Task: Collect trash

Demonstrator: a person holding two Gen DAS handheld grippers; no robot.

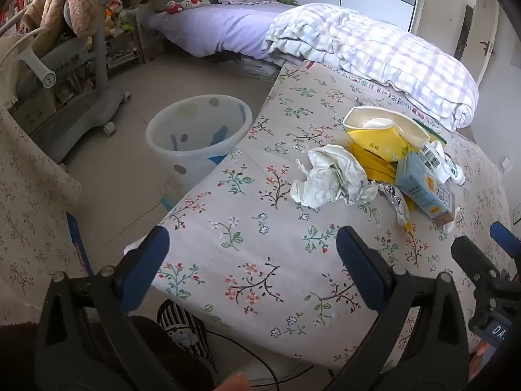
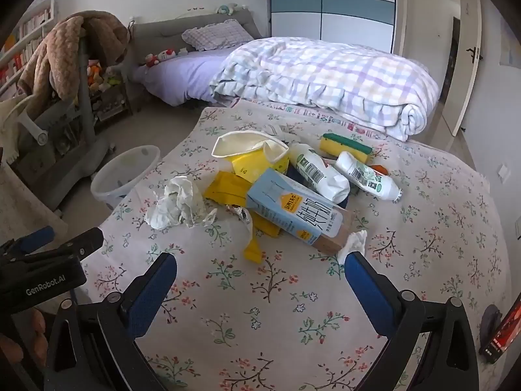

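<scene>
Left gripper point(image 1: 252, 247) spread to full width, nothing between the pads, poised above the near corner of the floral tablecloth point(image 1: 260, 277); right gripper point(image 2: 260, 272) likewise fully spread and empty, aimed down at the trash heap. Just beyond the right-hand pads: a small white tissue scrap point(image 2: 355, 241) touching the base of a pale blue milk carton point(image 2: 293, 211). Carton lying flat, long axis running from far-left to near-right in the right wrist view, brown base end nearest. Judged light, probably empty, stiff-walled but crushable; best taken across its narrow width near mid-length. Beside it, crumpled white paper point(image 2: 177, 205): soft, nearly weightless, compressible, graspable anywhere across the bulk. Crinkled foil wrapper point(image 2: 242, 216) and yellow packaging point(image 2: 228, 189) under the carton: thin, slippery, prone to sliding out of a pinch. Behind, a crushed yellow paper cup point(image 2: 250, 153), mouth facing up and left, soft rim. Two white plastic bottles point(image 2: 317, 172) lying down, necks pointing near-right; smooth, likely to roll. Yellow-green sponge point(image 2: 345, 145) farthest back. Translucent waste bin point(image 1: 198, 137) on the floor, off the table's left edge, upright, mouth open.
</scene>
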